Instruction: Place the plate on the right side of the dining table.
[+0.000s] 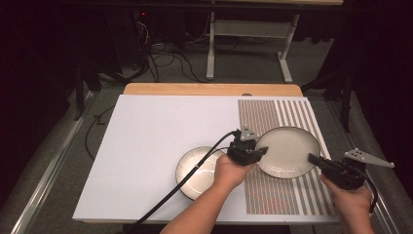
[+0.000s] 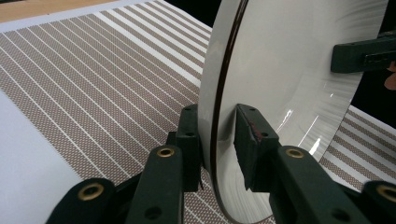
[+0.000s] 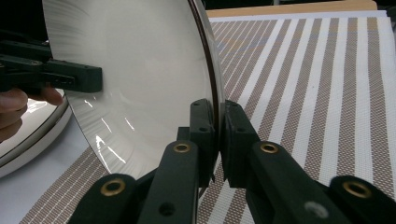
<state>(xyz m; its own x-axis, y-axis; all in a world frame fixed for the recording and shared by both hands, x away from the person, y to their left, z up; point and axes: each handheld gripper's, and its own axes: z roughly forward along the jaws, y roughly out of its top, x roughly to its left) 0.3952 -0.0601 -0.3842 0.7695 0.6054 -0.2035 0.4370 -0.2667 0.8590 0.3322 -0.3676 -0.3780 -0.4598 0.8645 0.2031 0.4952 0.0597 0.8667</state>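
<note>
Plate (image 1: 287,151) handling takes 2 grips at this moment: the left hand-held gripper (image 1: 258,152) has the plate's near-left rim between its jaws, and the right hand-held gripper (image 1: 315,160) pinches the opposite rim, so the plate spans the gap between them over the striped mat (image 1: 272,195). In the right gripper view the right hand-held gripper's (image 3: 218,140) pads are pressed tight on the thin rim, nearly closed. In the left gripper view the left hand-held gripper (image 2: 217,140) has 1 pad flat against the underside, while the other pad stands a sliver off the inner face; I judge its grip as loosened or only lightly seated, though the rim sits squarely in the gap. Holding at 2 opposite edges keeps a wide, shallow plate level and stops it from swinging, which 1 pinch at the rim could not do. Behind the left hand-held gripper, under the left forearm, a second plate (image 1: 195,170) rests on the white table (image 1: 146,146), just beside the mat's edge, so the carried plate has its own place on the stripes.
</note>
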